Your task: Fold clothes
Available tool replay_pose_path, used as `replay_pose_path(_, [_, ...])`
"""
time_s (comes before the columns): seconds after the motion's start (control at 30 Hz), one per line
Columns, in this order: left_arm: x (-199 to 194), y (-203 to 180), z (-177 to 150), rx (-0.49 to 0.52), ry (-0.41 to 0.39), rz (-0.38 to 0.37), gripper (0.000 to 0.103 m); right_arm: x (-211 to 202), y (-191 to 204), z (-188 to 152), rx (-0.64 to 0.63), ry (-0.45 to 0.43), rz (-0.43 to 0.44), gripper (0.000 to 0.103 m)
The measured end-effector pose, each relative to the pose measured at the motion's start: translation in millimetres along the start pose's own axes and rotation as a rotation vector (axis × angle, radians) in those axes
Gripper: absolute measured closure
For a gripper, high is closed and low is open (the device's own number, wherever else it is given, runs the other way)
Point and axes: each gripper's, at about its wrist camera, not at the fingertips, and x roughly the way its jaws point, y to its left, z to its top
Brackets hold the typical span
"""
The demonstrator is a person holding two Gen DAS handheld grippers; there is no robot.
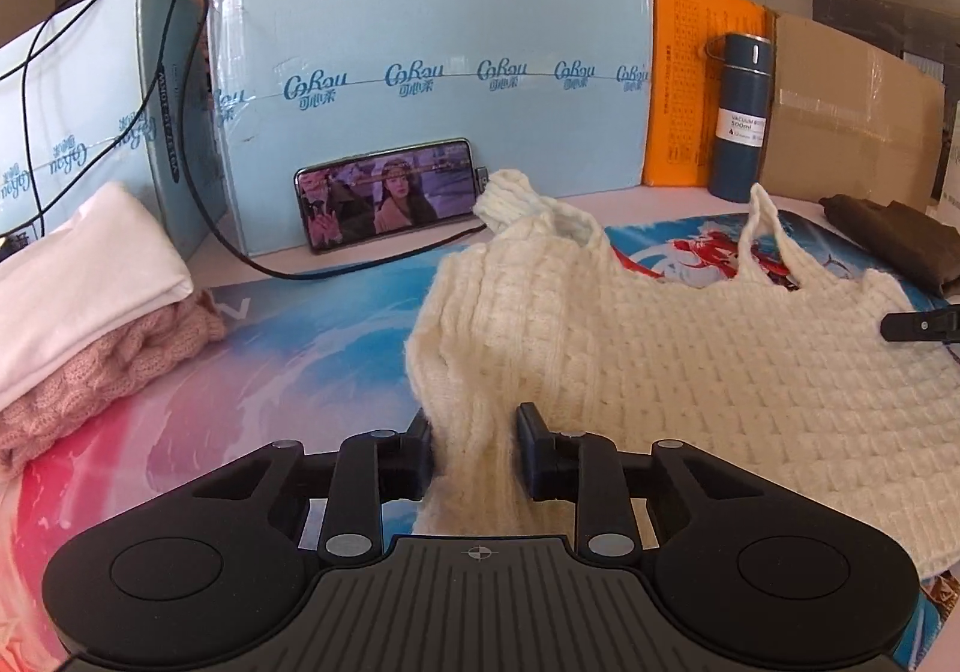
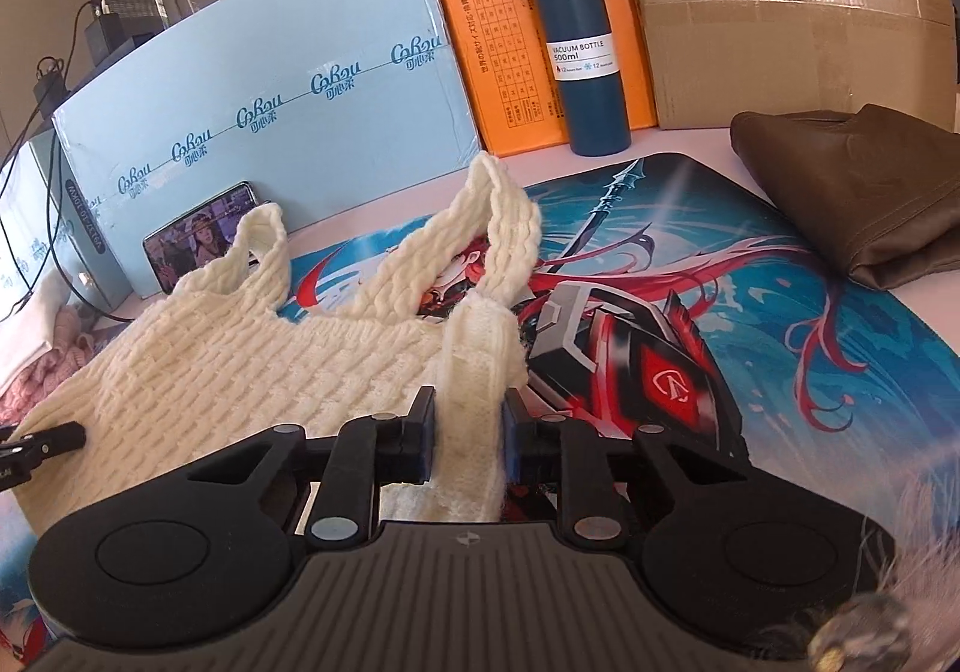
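Note:
A cream knit sleeveless top [image 1: 690,348] lies spread on a printed desk mat [image 1: 312,348], its straps pointing toward the boxes. In the left wrist view my left gripper [image 1: 474,450] is shut on the top's bunched left side edge, and cloth fills the gap between the fingers. In the right wrist view my right gripper [image 2: 468,432] is shut on the right side edge of the top [image 2: 240,360], which rises as a ridge between the pads. Each view shows the other gripper's black tip at the far side of the garment.
Folded white cloth [image 1: 90,276] sits on a pink knit [image 1: 108,372] at the left. A phone [image 1: 390,192] leans on pale blue boxes [image 1: 420,42] with a cable. A blue vacuum bottle [image 2: 582,42], orange and brown boxes stand behind. A folded brown garment [image 2: 870,192] lies at the right.

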Motion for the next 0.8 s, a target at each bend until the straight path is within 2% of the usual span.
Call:
replay_pose_path(0.1, [26.1,-5.9,22.3,0.045,0.006,-0.003,0.077,-13.6,-2.5,-8.7,-0.006,0.002,0.009,0.083])
replay_pose_path(0.2, [49.8,6.1,46.2,-0.057,-0.018,-0.064,0.077,-26.7,3.2,-18.9,-0.018,0.001,0.074,0.083])
replay_pose_path(0.23, [57.9,9.3,53.2,-0.082,-0.027,-0.062,0.079,-29.8,5.7,-21.6,-0.018,0.008,0.100,0.083])
replay_pose_path(0.3, [72.2,12.6,64.1,-0.104,-0.043,-0.039,0.084,-32.3,12.1,-24.9,-0.013,0.034,0.160,0.083])
replay_pose_path(0.4, [86.9,21.0,69.4,-0.151,-0.073,0.004,0.085,-32.0,26.3,-28.2,-0.036,0.051,0.230,0.083])
replay_pose_path(0.47, [81.2,29.2,65.9,-0.176,-0.090,0.021,0.085,-30.1,36.6,-30.2,-0.065,0.053,0.244,0.083])
replay_pose_path(0.5, [77.0,33.4,63.7,-0.186,-0.099,0.028,0.081,-29.2,38.9,-29.9,-0.076,0.053,0.242,0.083])
replay_pose_path(0.57, [60.5,37.1,59.8,-0.192,-0.122,0.057,0.071,-26.6,36.1,-24.2,-0.080,0.056,0.233,0.073])
replay_pose_path(0.6, [50.4,37.9,57.2,-0.194,-0.141,0.064,0.058,-25.3,34.7,-21.4,-0.082,0.057,0.228,0.068])
replay_pose_path(0.63, [42.4,38.7,54.8,-0.200,-0.149,0.065,0.039,-24.0,33.4,-18.6,-0.084,0.058,0.224,0.060])
replay_pose_path(0.7, [29.0,40.6,50.2,-0.215,-0.150,0.064,0.019,-21.7,26.8,-11.0,-0.070,0.035,0.164,0.053])
replay_pose_path(0.8, [21.4,54.4,35.8,-0.331,-0.100,0.048,0.017,-14.1,7.4,4.7,-0.003,-0.009,0.048,0.042])
